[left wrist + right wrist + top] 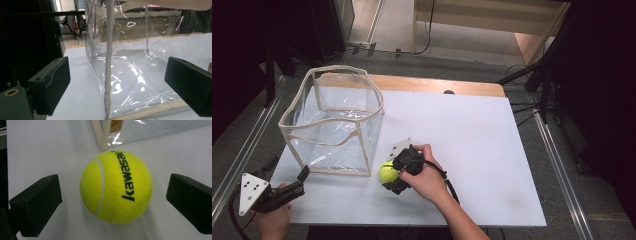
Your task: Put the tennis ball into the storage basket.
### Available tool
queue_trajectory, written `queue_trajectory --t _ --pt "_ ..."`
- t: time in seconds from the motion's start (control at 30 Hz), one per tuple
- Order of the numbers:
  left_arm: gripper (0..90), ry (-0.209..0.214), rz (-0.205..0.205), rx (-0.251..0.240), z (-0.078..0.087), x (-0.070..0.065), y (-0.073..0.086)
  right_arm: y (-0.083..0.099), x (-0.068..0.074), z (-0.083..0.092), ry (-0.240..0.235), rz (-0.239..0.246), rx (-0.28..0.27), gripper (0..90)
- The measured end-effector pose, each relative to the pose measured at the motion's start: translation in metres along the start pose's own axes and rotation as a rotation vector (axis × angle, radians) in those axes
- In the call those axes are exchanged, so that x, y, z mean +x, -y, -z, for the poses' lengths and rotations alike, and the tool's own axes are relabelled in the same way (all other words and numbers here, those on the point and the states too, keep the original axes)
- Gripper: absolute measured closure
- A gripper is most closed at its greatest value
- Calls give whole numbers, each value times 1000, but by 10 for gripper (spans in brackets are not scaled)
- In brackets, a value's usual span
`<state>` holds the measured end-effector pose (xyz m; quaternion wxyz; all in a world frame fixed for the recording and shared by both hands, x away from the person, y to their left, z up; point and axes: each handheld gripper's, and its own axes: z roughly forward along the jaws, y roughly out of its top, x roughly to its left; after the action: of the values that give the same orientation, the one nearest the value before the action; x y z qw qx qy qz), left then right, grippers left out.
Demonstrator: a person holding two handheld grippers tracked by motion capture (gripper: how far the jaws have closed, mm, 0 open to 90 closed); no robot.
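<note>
From the high view, we see the yellow tennis ball (387, 173) partly hidden behind the right gripper (393, 175) and the hand (428, 179) that grips it, so only its left face shows on the white tabletop (472, 145); the person's forearm is cut off at the bottom edge. The ball lies just beside the near right corner of the clear plastic bin (333, 120), whether touching it or not we cannot tell. In the right gripper view, the ball (116, 187) sits squarely between the two black jaws, which stand spread wide on either side, with bare tabletop showing in the gaps, so nothing is grasped. Black lettering across the felt reads "kawasaki", running up the ball's right half beside its pale curved seam. Behind the ball, the cream-trimmed corner post of the bin (102, 133) rises out of frame, and a small orange label with print too blurred for us to read shows through the plastic. At the near left corner of the tabletop, the left gripper (301, 179) points toward the bin, its grey three-cornered plate facing up. In the left gripper view, its jaws stand released and far apart, with a cream edge strip of the bin (108, 75) upright between them and glare on the clear walls muddling what lies beyond.
</note>
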<state>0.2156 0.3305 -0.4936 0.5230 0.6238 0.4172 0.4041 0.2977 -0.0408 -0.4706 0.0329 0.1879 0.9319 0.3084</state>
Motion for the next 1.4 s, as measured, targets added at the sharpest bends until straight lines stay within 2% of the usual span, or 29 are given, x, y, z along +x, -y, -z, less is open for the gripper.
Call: queue_trajectory --t 0.13,0.2,0.27,0.3,0.7,0.8,0.83,0.9,1.27,1.4 --pt "68 0 0 0 0 0 0 -2 0 -5 0 15 17 0" --pt "68 0 0 0 0 0 0 -2 2 -6 -5 1 33 0" --pt "68 0 -1 0 0 0 0 -2 0 -8 2 20 25 98" --pt "68 0 -1 0 0 0 0 -3 2 -9 7 3 41 110" --pt "67 1 -2 0 0 0 0 -5 4 -18 21 -2 89 122" --pt "68 1 -2 0 0 0 0 -5 5 -20 21 -5 88 134" --pt "68 1 -2 0 0 0 0 -5 4 -21 26 -5 84 202" --pt "67 1 -2 0 0 0 0 -5 3 -21 44 -2 82 227" --pt "68 1 -1 1 0 0 0 -6 3 -18 35 -13 92 233" --pt "67 1 -1 1 0 0 0 -6 0 -15 25 -4 79 233"
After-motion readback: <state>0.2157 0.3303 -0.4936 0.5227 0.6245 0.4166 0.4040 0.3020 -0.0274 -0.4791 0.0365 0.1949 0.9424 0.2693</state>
